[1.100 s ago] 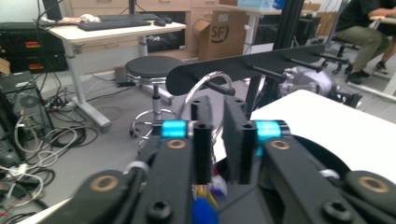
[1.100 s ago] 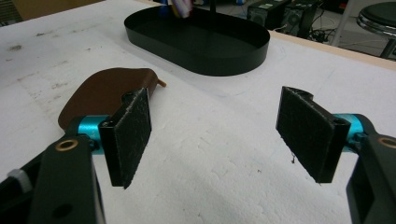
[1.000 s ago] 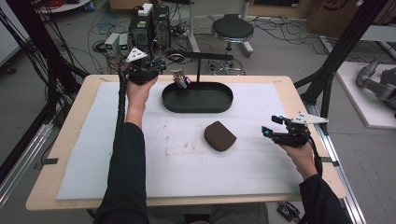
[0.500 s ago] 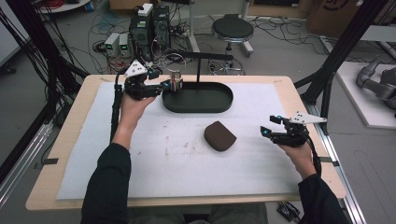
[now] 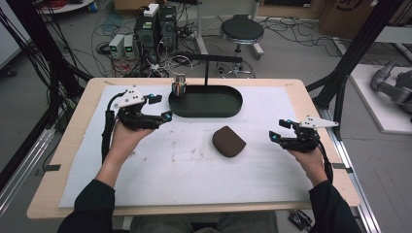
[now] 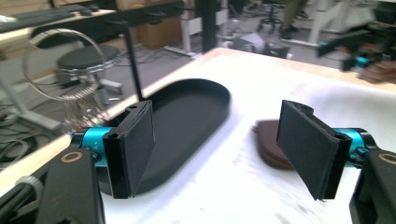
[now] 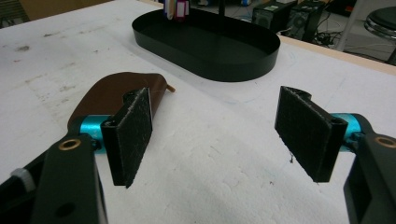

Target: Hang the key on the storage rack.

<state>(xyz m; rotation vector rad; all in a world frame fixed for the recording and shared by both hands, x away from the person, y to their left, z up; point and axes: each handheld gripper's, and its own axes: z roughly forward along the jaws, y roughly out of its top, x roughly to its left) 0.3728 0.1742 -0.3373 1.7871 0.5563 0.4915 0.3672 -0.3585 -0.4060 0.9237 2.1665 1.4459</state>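
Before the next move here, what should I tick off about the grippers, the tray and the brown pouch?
1. Left gripper open and holding nothing: ok.
2. Right gripper open and holding nothing: ok.
3. Key ring bundle sits at the left end of the black tray, apart from the left gripper: ok.
4. Brown pouch lies flat on the white mat, outside the tray, touched by neither gripper: ok.
5. Rest of the tray interior free of items: ok.
6. Which object comes next: cannot tell.
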